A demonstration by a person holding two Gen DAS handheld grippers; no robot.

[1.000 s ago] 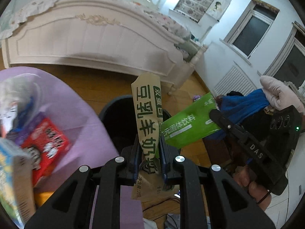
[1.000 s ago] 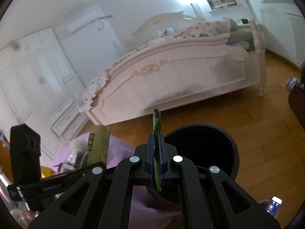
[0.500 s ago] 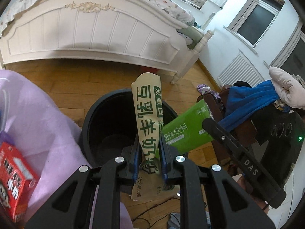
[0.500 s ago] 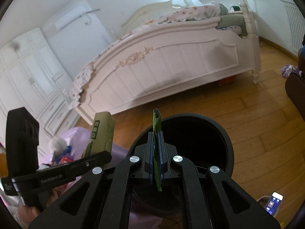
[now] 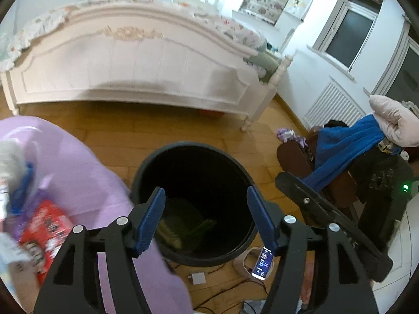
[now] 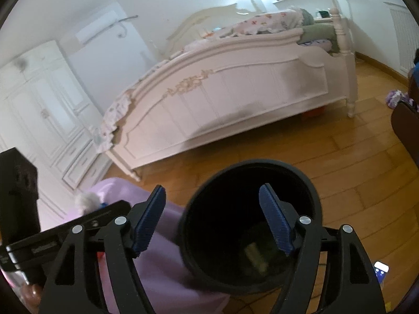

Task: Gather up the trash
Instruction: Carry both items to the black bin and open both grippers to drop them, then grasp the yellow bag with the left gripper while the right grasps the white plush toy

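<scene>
A black round trash bin (image 5: 146, 167) stands on the wood floor; it also shows in the right wrist view (image 6: 311, 191). Both grippers hang over its mouth. My left gripper (image 5: 205, 198) is open and empty. My right gripper (image 6: 212, 198) is open and empty. A tan wrapper (image 5: 170, 233) and a green wrapper (image 5: 201, 226) lie at the bottom of the bin. The tan wrapper (image 6: 252, 257) shows dimly in the right wrist view. More trash lies on the purple cloth (image 5: 86, 172) at left: a red packet (image 5: 45, 222) and a white wad (image 5: 10, 157).
A white bed footboard (image 5: 131, 70) stands behind the bin. A chair draped with blue cloth (image 5: 345, 149) is at right. A phone (image 5: 263, 263), a charger (image 5: 197, 277) and cables lie on the floor near the bin. White wardrobes (image 6: 39, 120) stand at far left.
Both grippers have opened. The tan wrapper has left the left gripper and the green wrapper the right one; both now lie inside the bin.
</scene>
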